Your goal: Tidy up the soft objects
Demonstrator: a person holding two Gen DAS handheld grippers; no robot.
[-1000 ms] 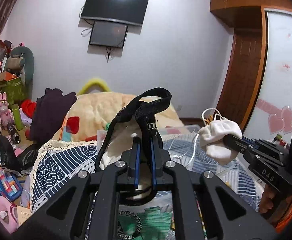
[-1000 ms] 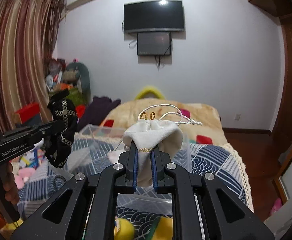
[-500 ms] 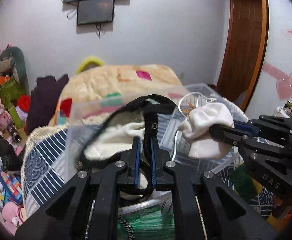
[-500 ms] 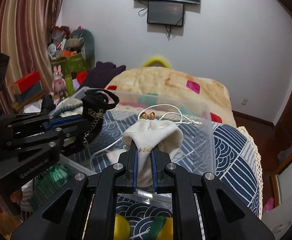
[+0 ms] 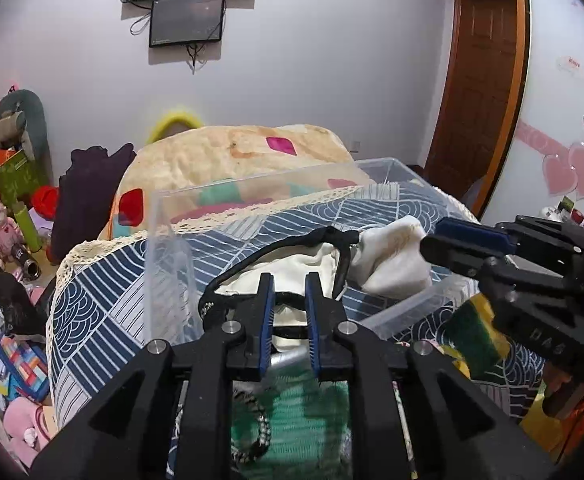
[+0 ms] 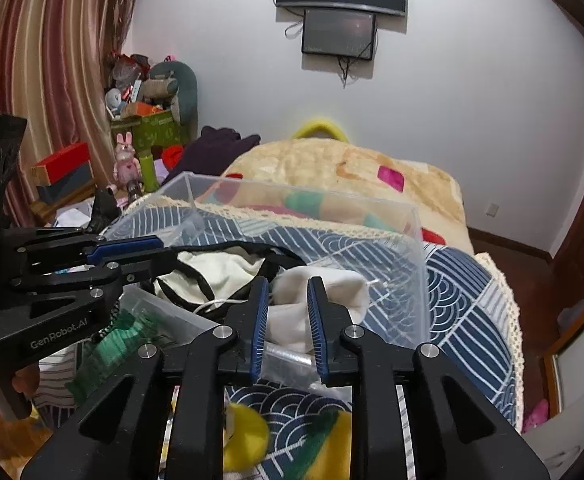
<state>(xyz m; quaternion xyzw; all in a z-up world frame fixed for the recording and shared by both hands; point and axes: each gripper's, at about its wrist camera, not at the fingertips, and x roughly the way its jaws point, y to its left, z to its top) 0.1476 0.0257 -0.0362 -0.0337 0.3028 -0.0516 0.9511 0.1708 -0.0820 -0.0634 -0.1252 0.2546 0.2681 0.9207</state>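
1. The bed (image 5: 103, 300) fills most of your view, covered by a blue and white wave-patterned bedspread (image 6: 464, 292) with a lace edge; a beige blanket (image 5: 219, 156) with coloured patches is heaped at its far end.
2. A clear plastic bin (image 5: 163, 248) sits on the bedspread straight ahead of both your grippers, its walls standing upright.
3. Your left gripper (image 5: 287, 312) has its blue-padded fingers apart, with nothing clamped between them; it points into the bin just above the cloth there.
4. Your right gripper (image 6: 287, 316) also has its fingers apart. The white pouch sits in the gap, but the pads are not pressed onto it.
5. A cream cloth with black strap trim (image 5: 292, 264) lies inside the bin, its strap looping across the top toward the pouch.
6. The white drawstring pouch (image 6: 324, 292) lies in the bin just beside the cream cloth, on the right-hand side; a thin white cord (image 6: 219, 304) trails from it.
7. A green knitted item (image 5: 292, 412) lies below your left gripper, nearer you than the bin.
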